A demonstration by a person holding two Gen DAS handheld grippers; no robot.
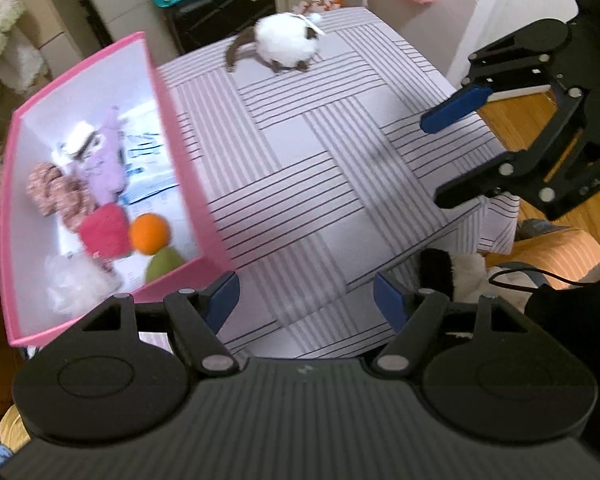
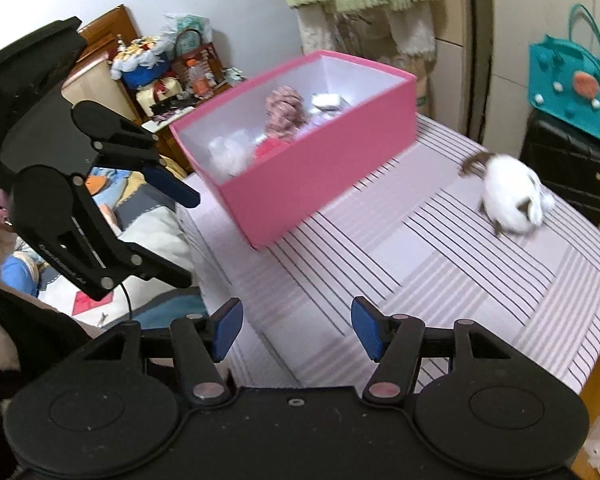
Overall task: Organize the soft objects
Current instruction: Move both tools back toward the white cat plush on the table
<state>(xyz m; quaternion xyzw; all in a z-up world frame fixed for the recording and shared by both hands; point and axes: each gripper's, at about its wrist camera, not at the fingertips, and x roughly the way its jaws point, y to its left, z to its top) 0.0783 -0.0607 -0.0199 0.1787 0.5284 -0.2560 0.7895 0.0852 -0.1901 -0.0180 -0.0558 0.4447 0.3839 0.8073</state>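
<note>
A pink box (image 1: 188, 184) stands on the left of the striped table (image 1: 320, 168); it also shows in the right wrist view (image 2: 316, 176). It holds several soft toys, among them a purple one (image 1: 104, 160), a red one (image 1: 104, 230) and an orange ball (image 1: 149, 233). A white and brown plush cat (image 1: 286, 44) lies on the table's far side, apart from the box, and shows in the right wrist view (image 2: 508, 194). My left gripper (image 1: 305, 300) is open and empty over the near table edge. My right gripper (image 2: 297, 328) is open and empty.
A black case (image 1: 220, 8) with a teal bag (image 2: 572, 88) on it stands behind the table. A cluttered wooden stand (image 2: 156, 76) is beyond the box. Bedding (image 2: 148, 220) lies left of the table. Wooden floor (image 1: 516, 116) shows on the right.
</note>
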